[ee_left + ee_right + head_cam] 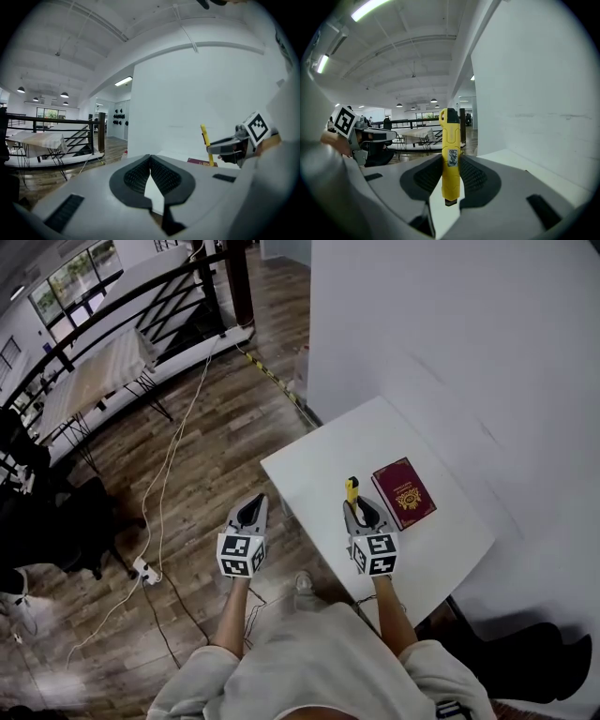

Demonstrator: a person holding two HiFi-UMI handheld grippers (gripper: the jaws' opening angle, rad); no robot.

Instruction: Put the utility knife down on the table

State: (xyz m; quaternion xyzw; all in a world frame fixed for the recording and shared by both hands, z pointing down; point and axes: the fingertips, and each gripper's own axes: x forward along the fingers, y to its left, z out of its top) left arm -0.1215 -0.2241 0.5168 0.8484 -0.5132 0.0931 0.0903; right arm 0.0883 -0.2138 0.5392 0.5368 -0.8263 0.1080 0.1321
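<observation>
While left gripper jaws touch, right gripper clamps utility knife by table edge.

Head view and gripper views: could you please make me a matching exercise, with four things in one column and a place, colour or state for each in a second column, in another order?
Things
1. utility knife
2. book
3. left gripper
4. table

Descriptions
A. dark red, lying flat on the table
B. jaws shut with nothing between them, over the wooden floor
C. yellow, upright between the jaws of the right gripper
D. white, next to the white wall

Right pairs: 1-C, 2-A, 3-B, 4-D
</observation>
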